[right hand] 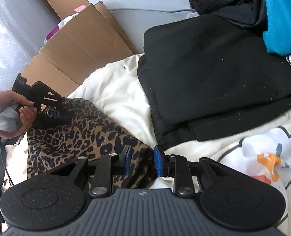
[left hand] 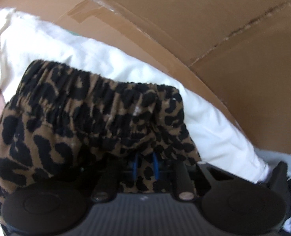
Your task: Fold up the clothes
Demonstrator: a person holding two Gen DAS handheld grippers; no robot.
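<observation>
A folded black garment (right hand: 214,82) already sits on the cream bedding (right hand: 121,98) at far right, so by my read at least one piece is done. A cream sweatshirt with a duck print (right hand: 267,157) lies near right and loose blue and dark clothes (right hand: 279,15) are heaped at the far right corner, not yet folded. The leopard-print shorts (right hand: 82,135) are the piece in hand, spread near left on the bedding beside the cardboard box (right hand: 72,55), fold only started.

Left gripper (left hand: 146,164) points steeply down just below the elastic waistband (left hand: 90,90); narrow gap, leopard fabric between its blue pads. A hand (right hand: 15,112) grips its handle.

Right gripper (right hand: 141,160) tilts down at the near edge of the shorts, jaws partly apart with fabric bunched between; can't tell if the pads really pinch.
</observation>
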